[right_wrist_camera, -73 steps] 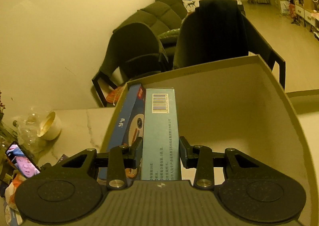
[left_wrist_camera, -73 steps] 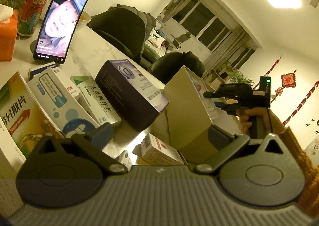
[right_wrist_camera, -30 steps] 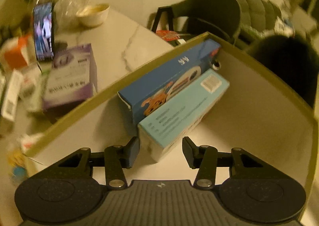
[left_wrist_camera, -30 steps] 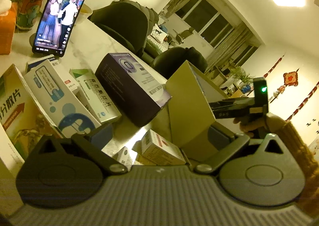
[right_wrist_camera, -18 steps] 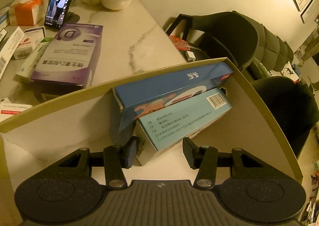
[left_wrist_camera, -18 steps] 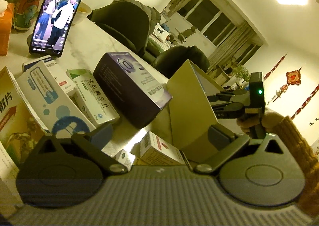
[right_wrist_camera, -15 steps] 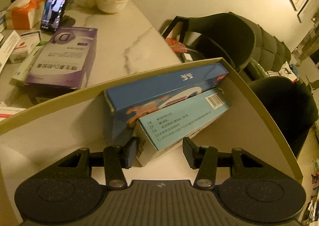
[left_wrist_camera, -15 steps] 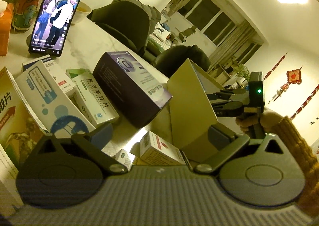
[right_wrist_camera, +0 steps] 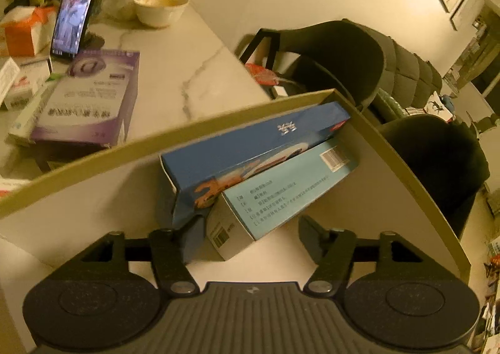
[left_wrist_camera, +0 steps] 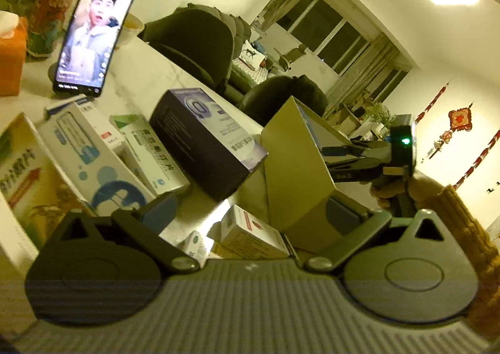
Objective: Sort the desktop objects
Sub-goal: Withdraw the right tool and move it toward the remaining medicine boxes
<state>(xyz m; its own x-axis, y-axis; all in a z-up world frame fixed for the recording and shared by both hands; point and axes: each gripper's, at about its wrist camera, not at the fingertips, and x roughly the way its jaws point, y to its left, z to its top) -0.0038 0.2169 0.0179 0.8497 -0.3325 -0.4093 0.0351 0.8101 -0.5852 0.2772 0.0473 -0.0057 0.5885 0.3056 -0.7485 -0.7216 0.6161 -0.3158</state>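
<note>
The right gripper (right_wrist_camera: 251,236) hangs inside the carton (right_wrist_camera: 406,166), its jaws opening around the near end of the teal box (right_wrist_camera: 290,188); the right pad stands clear of it. The teal box lies on the carton floor, leaning against the blue box (right_wrist_camera: 250,147) just beyond. The left gripper (left_wrist_camera: 250,213) is wide and empty, above small boxes (left_wrist_camera: 250,229), with the purple box (left_wrist_camera: 206,138) ahead and the carton's wall at its right finger.

Two cartons (right_wrist_camera: 256,147) (right_wrist_camera: 281,191) – one tray (right_wrist_camera: 406,166) (one phone (right_wrist_camera: 76,7))
</note>
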